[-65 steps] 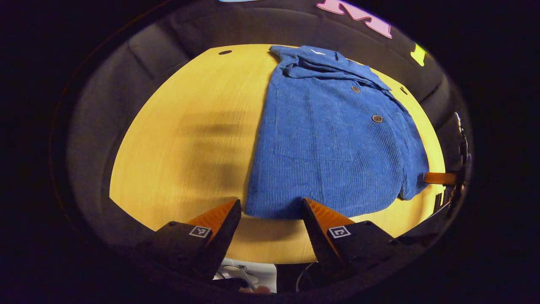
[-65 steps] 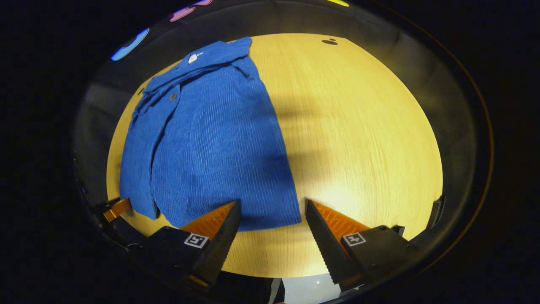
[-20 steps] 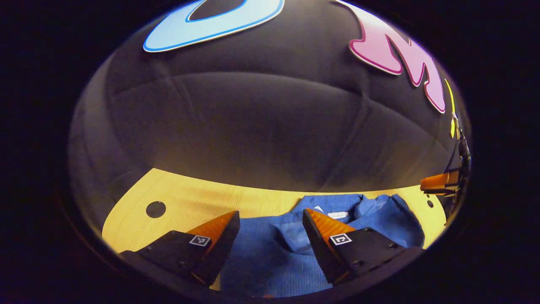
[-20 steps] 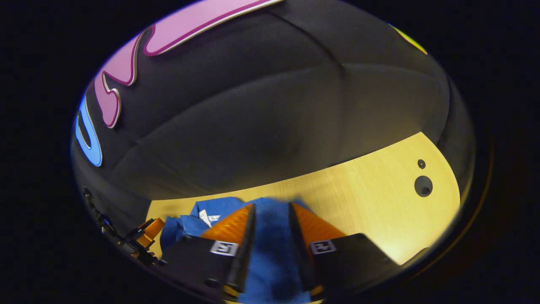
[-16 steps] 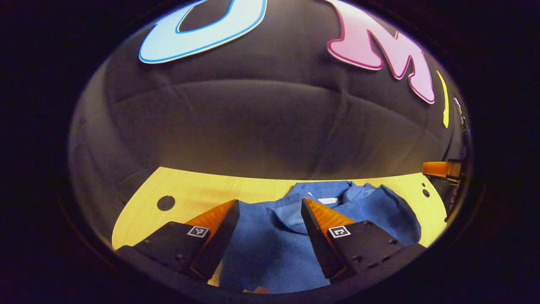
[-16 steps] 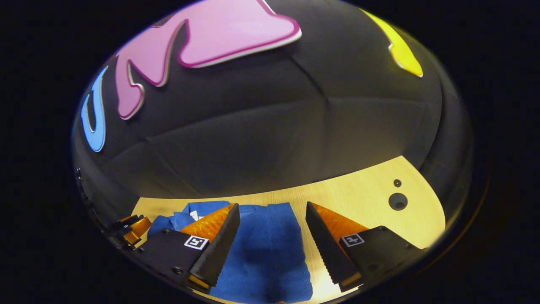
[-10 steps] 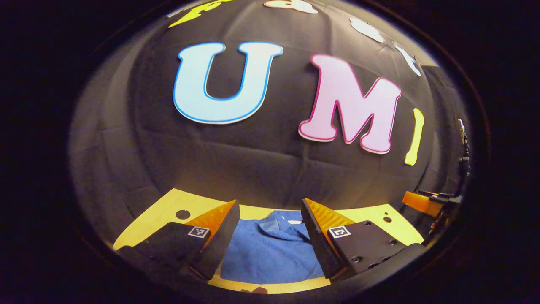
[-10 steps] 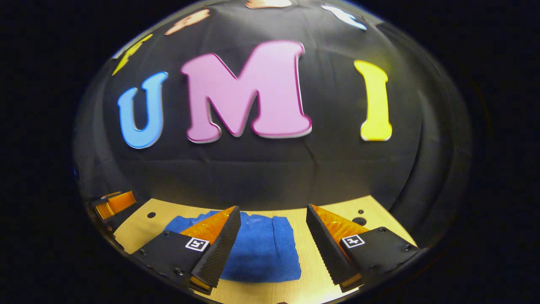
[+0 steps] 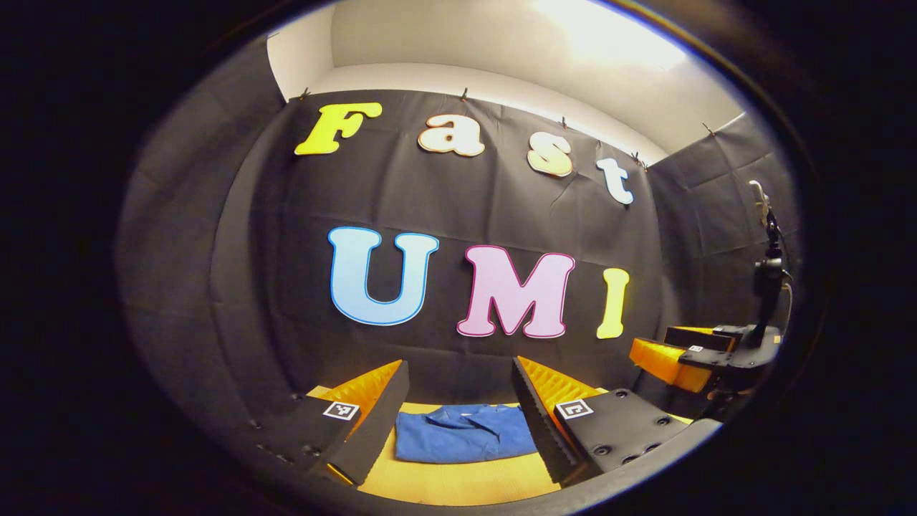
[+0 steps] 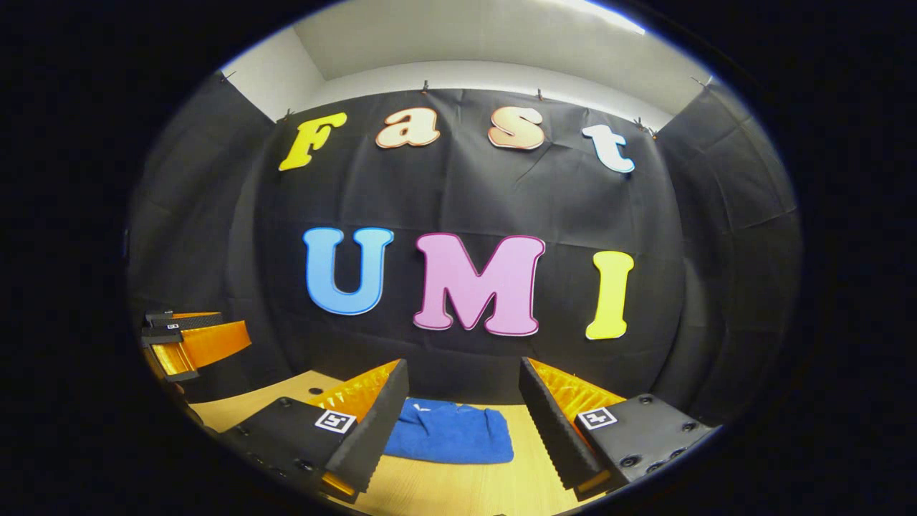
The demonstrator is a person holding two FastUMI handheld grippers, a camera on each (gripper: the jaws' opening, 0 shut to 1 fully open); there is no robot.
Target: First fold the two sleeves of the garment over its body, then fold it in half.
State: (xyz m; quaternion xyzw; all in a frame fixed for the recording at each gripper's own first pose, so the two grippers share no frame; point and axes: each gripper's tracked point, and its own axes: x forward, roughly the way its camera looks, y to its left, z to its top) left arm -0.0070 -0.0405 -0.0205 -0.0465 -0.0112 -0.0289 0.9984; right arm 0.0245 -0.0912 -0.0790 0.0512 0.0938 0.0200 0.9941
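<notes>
Garment (image 9: 464, 433): we record one blue ribbed piece, folded into a compact rectangle, lying flat on the table (image 9: 458, 480) near the wall (image 9: 444, 193). In the left gripper view we see its collar folds on top; in the right gripper view we see a small white tag at its far left corner. Nothing touches it.

Wall: we note black cloth hung behind the table, with a pale ceiling (image 10: 458, 39) above it.

Table: we list a light wooden top; in the right gripper view a small dark hole (image 10: 316, 391) sits left of the garment.

Left gripper (image 9: 458, 412): we find its fingers spread wide, holding nothing, raised clear of the table and pointed level at the wall, with the garment seen between them. In the right gripper view it appears at the left edge, off to the side of the garment.

Right gripper (image 10: 462, 412): we find it likewise released and empty, fingers apart, the garment framed between them and well apart from both. In the left gripper view it shows at the right edge, with a black stand (image 9: 768, 272) behind it.
</notes>
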